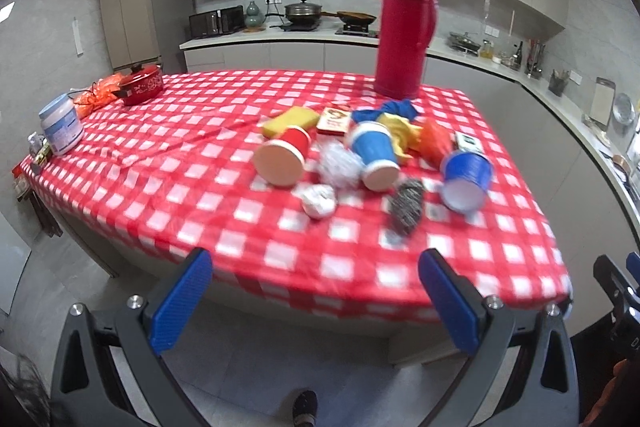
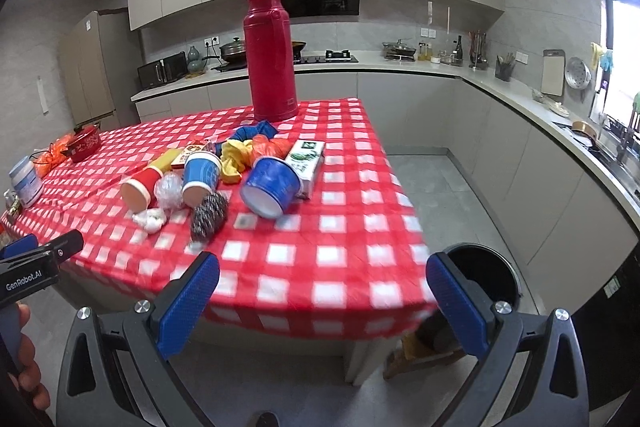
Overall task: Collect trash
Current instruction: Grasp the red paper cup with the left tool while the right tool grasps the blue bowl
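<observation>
Trash — tipped red, blue paper cups [image 1: 375, 155], crumpled white paper wad [image 1: 319, 201] — is lying mid-table on the red-checked tablecloth [image 1: 168, 163], being faced by left gripper [image 1: 316, 303] and right gripper [image 2: 323, 303], both spread and empty; light wads are best pinched centrally, toward the black bin [image 2: 486, 277].

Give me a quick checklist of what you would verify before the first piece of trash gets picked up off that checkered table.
1. Left tool open and holding nothing: ok.
2. Right tool open and holding nothing: ok.
3. Trash within sight: ok; red cup, two blue cups, white wad and steel scrubber lie clustered on the table.
4. Black bin open-topped beside the table corner: ok.
5. Tall red thermos upright, behind the pile and apart from it: ok.
6. Whether the tipped cups are empty: cannot tell for all.
</observation>
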